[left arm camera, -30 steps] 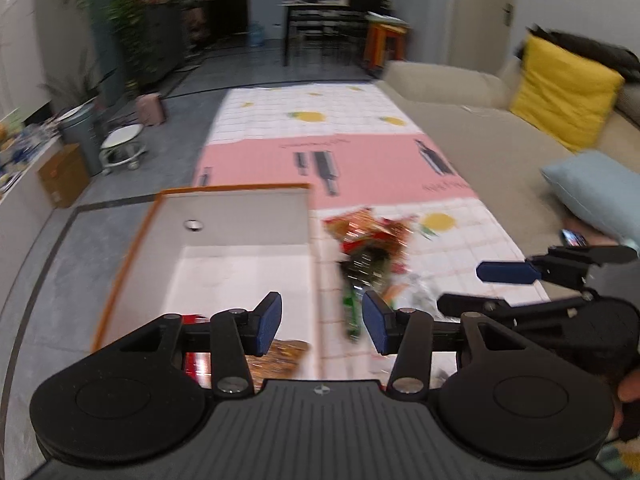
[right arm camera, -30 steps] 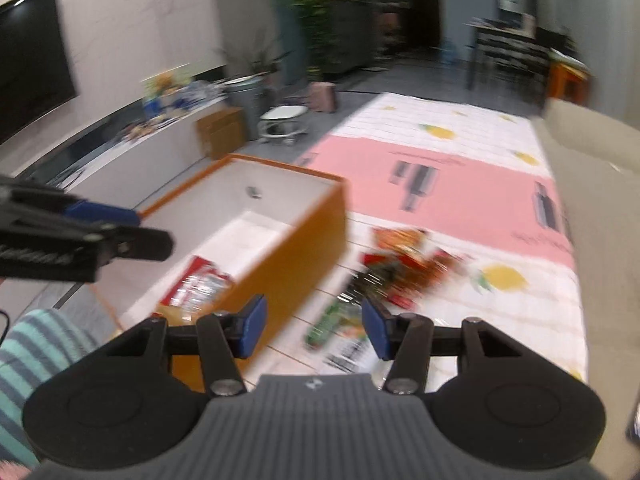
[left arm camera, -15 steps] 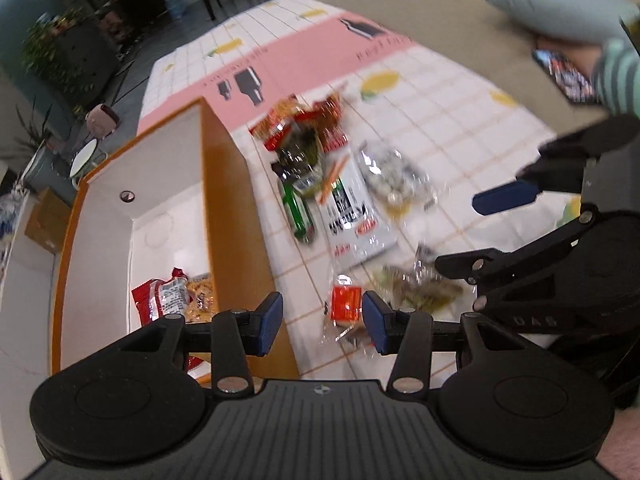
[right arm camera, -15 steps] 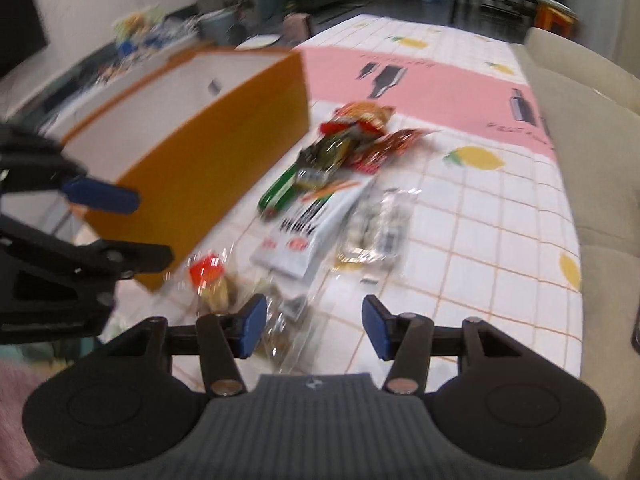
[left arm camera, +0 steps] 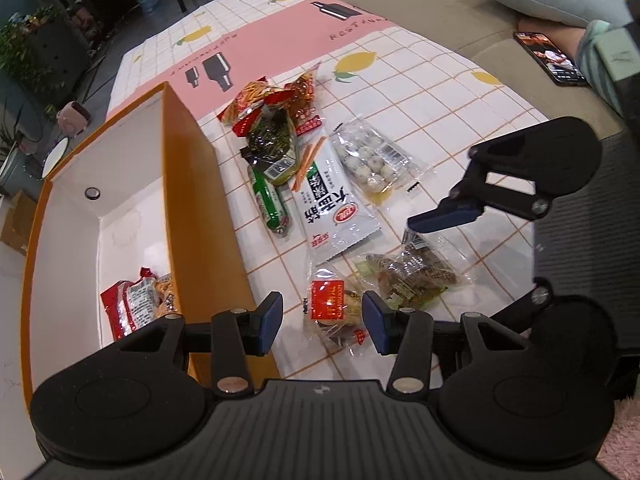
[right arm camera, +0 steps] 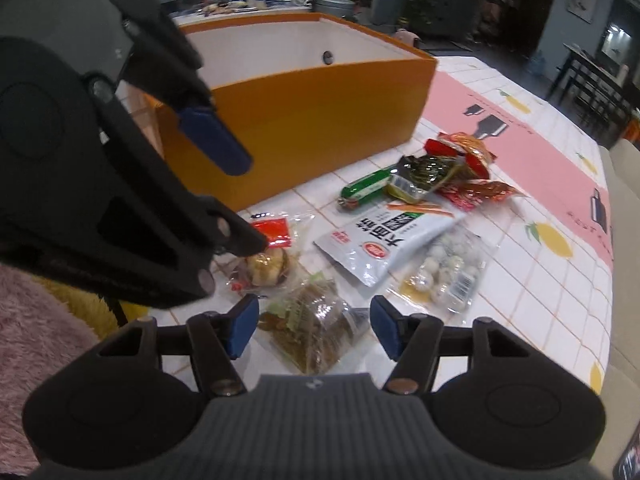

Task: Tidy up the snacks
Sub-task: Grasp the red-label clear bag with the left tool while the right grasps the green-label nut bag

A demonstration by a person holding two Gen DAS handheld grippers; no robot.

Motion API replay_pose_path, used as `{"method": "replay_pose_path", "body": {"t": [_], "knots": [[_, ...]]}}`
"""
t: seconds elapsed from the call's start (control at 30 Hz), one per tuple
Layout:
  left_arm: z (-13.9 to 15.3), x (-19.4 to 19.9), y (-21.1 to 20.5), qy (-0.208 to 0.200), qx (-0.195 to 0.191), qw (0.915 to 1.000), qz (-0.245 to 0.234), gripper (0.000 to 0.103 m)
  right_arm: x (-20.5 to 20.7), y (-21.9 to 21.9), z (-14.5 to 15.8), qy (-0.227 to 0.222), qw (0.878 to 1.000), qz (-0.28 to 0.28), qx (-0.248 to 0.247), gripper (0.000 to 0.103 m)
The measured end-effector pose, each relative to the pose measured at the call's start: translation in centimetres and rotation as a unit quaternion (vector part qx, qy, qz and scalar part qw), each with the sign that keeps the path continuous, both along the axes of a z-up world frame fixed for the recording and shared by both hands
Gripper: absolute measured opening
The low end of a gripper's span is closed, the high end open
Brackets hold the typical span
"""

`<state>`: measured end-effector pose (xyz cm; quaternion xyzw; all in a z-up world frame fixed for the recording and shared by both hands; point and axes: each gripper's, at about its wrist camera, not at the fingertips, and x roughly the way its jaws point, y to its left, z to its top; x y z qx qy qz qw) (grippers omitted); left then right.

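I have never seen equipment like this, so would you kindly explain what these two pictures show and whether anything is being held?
There is no robot here: a person holds a two-finger tool in each hand, and a wide-angle camera on each looks forward along its fingers. One picture comes from the left gripper, the other from the right gripper; each tool also shows in the other's view.

Below is a tablecloth with an orange box that is white inside and already holds a red snack packet. Beside the box lie loose snacks: a green sausage, a large white packet, a clear bag of pale balls, a clear pack with a red label and a brown clear pack.

Both sets of jaws are open, holding nothing.
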<state>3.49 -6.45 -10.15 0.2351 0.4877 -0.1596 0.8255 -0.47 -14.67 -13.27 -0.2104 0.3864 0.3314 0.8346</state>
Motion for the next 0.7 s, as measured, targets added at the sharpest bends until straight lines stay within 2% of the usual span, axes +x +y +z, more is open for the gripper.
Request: {"method": "replay_pose_path", "body": {"t": [0.13, 0.27, 0.5, 0.7], "knots": [[-0.6, 0.5, -0.2, 0.011, -0.002, 0.9999, 0.003, 0.055, 0.6, 0.2, -0.6, -0.003, 1.000, 0.001, -0.013, 0.060], [-1.1, 0.9, -0.2, 0.019, 0.000, 0.9998, 0.005, 0.055, 1.1, 0.0, -1.0, -0.003, 1.000, -0.016, -0.026, 0.051], [-1.9, 1.3, -0.3, 0.032, -0.004, 0.9995, 0.006, 0.055, 1.4, -1.7, -1.1, -0.010, 0.997, -0.054, -0.061, 0.051], [-3.1, 1.7, -0.4, 0.046, 0.005, 0.9989, 0.009, 0.055, 2.3, -3.0, -0.9, 0.010, 0.995, -0.084, -0.047, 0.051]]}}
